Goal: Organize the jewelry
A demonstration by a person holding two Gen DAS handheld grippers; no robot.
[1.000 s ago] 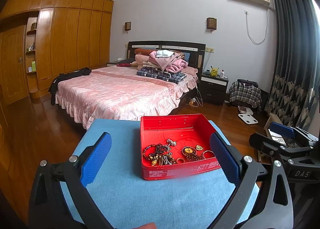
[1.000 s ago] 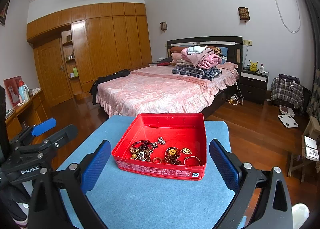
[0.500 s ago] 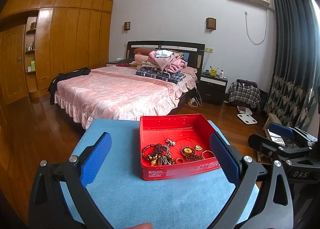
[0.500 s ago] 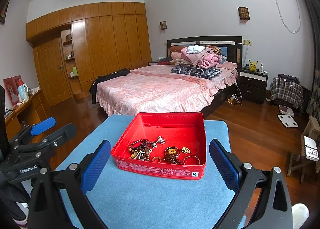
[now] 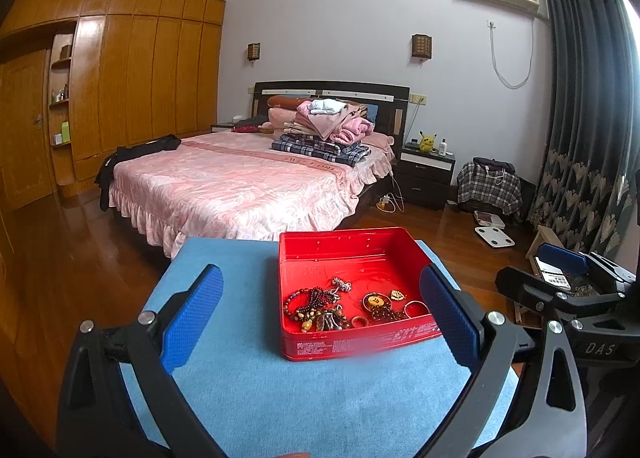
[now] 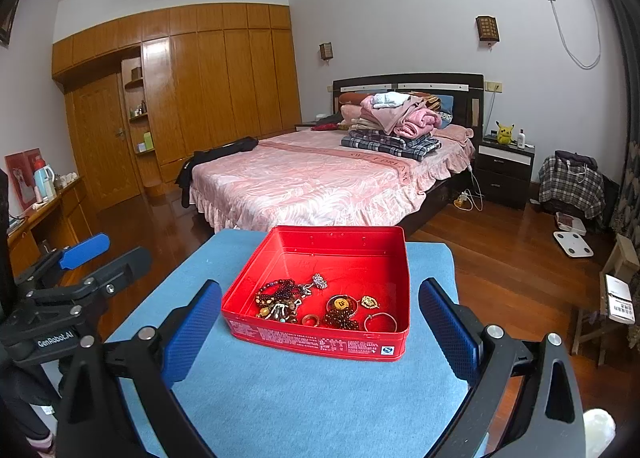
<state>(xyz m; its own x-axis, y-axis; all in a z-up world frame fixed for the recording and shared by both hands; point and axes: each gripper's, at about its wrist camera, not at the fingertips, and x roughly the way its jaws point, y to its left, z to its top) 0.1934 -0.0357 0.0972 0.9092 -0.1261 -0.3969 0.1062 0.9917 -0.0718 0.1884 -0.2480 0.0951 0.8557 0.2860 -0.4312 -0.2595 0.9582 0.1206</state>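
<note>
A red tin box (image 5: pixel 340 248) (image 6: pixel 320 338) stands on a blue-topped table (image 5: pixel 280 398) (image 6: pixel 300 398). Inside lie a dark bead bracelet (image 5: pixel 310 302) (image 6: pixel 280 294), a round amber pendant (image 5: pixel 375 300) (image 6: pixel 341 303), a gold brooch (image 5: pixel 397 294) (image 6: pixel 370 302), a thin bangle (image 5: pixel 416 307) (image 6: pixel 380 322) and a small ring (image 5: pixel 359 322) (image 6: pixel 310 319). My left gripper (image 5: pixel 320 318) is open and empty, short of the box. My right gripper (image 6: pixel 320 326) is open and empty, its blue pads either side of the box's near edge. Each gripper shows in the other's view (image 5: pixel 568 290) (image 6: pixel 68 290).
A pink bed (image 5: pixel 248 186) (image 6: pixel 320 182) with stacked clothes stands beyond the table. Wooden wardrobes (image 6: pixel 208 98) line the left wall. A dark nightstand (image 5: pixel 426 174), a plaid bag (image 5: pixel 488 186), a white scale (image 5: pixel 494 236) and a wooden stool (image 6: pixel 612 298) are on the right.
Both views have shifted only slightly; the box sits a touch lower left in the frames. Both grippers stay open and empty.
</note>
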